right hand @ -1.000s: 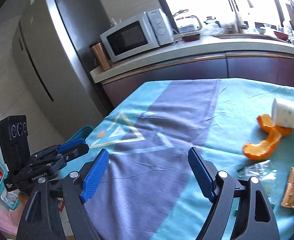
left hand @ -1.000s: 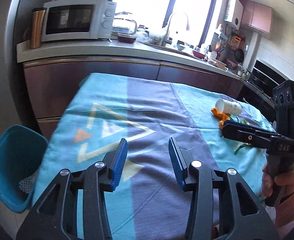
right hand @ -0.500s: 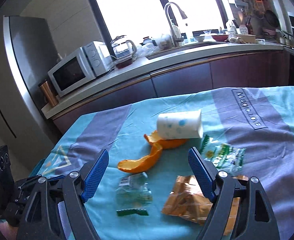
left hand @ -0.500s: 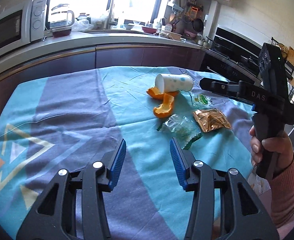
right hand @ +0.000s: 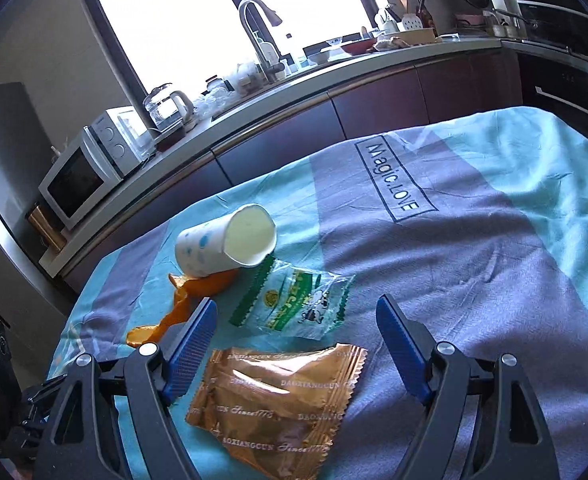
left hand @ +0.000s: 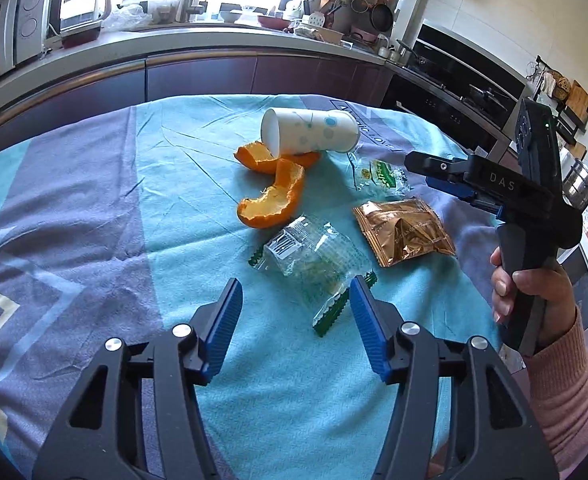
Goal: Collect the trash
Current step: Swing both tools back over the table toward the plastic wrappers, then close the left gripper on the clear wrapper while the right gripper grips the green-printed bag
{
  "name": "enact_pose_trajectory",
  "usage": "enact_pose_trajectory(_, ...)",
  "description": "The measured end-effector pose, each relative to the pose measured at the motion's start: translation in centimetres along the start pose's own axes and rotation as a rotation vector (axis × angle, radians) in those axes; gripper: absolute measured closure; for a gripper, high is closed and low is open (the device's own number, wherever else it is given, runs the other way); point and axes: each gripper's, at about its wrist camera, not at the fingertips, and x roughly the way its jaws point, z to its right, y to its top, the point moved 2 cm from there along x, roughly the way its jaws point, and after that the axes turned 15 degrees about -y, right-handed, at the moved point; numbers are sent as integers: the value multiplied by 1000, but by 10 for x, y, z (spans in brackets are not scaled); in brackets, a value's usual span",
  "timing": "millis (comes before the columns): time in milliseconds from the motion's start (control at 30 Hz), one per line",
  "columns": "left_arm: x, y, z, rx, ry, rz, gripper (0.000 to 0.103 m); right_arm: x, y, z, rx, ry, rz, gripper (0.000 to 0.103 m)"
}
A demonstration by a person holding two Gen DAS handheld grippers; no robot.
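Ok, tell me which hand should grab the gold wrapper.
Right. The right gripper hangs over the gold wrapper, jaws wide and empty. The left gripper faces the clear wrapper instead; its jaws have just been opening, empty.

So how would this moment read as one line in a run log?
stage: approach | left gripper: opening, empty, over clear wrapper | right gripper: open, empty, over gold packet | collected: nothing yet

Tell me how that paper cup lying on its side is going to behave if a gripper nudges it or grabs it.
The paper cup lies tipped over, partly resting on the orange peel, so a nudge would probably roll it in a curve. It looks empty, so likely light. Its thin wall may crumple under a hard squeeze.
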Motion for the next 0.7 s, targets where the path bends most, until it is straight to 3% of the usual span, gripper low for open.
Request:
enact_pose_trajectory(300, 19, 2, -7, -59, -31, -46, 49, 22, 2, -4, -10, 26, -80, 25)
enact_pose_trajectory(400, 23, 5, -6, -64, -37, -51, 50, 26, 2, -8, -18, 34, -98, 36)
enact_pose_trajectory(500, 27, 7, -7, -75, -49, -55, 59, 27, 2, -8, -14, 37, -105, 47)
enact_pose_trajectory(567, 27, 8, -8, -83, -60, -56, 69, 27, 1, -7, -7, 46, -110, 60)
enact_pose_trajectory(700, 29, 8, -6, -82, -66, -56, 76, 27, 0, -4, 7, 60, -113, 75)
